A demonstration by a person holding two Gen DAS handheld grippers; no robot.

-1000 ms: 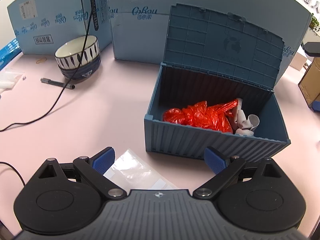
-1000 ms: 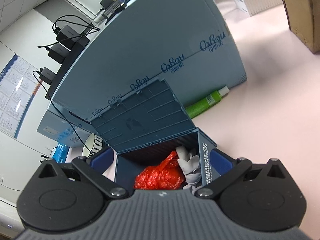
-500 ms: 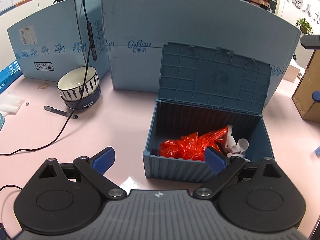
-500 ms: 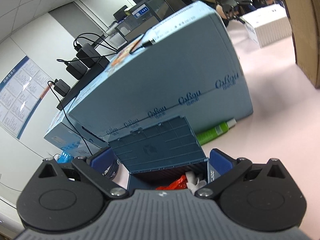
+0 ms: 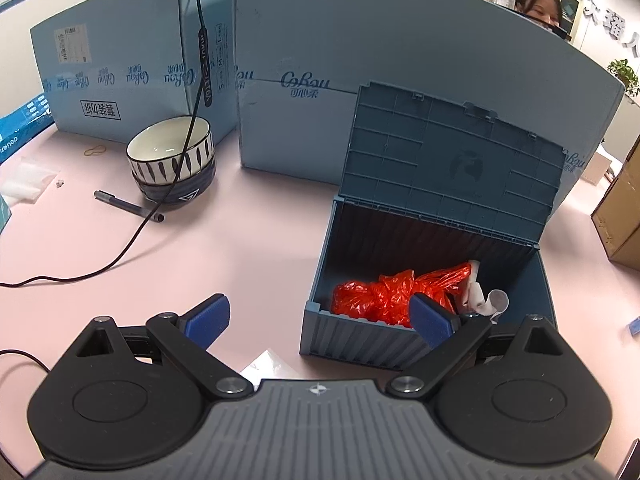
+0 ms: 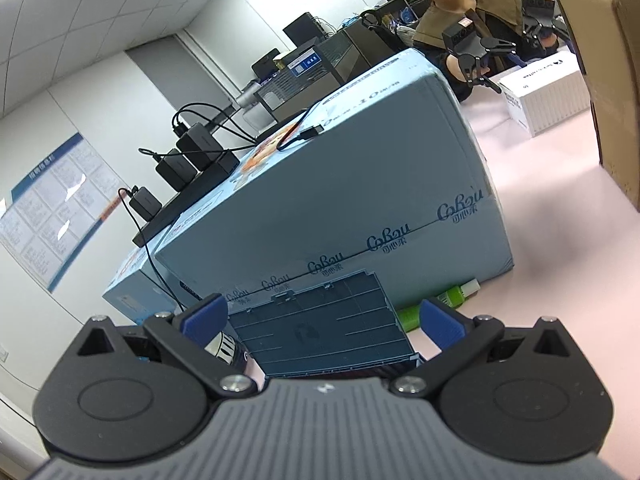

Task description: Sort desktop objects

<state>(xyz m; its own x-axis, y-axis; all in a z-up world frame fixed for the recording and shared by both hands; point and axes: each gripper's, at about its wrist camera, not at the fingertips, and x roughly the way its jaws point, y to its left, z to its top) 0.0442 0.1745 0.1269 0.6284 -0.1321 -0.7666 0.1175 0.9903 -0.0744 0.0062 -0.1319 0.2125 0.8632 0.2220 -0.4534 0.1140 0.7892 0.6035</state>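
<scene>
A blue plastic storage box stands on the pink desk with its lid raised. Inside lie a crumpled red plastic bag and some white rolled paper. My left gripper hangs open and empty in front of the box's near left corner. A clear plastic packet lies on the desk just below it, mostly hidden. My right gripper is open and empty, tilted up, with only the box lid visible between its fingers. A green tube lies behind the box.
Stacked bowls, a grey pen, a black cable and a rubber band sit at the left. Large blue cartons wall the back. A brown carton stands right. A person sits beyond, holding grippers.
Both grippers have pulled back and tilted upward, away from the box. The right wrist view has lost the box's inside. Both stayed open and empty.
</scene>
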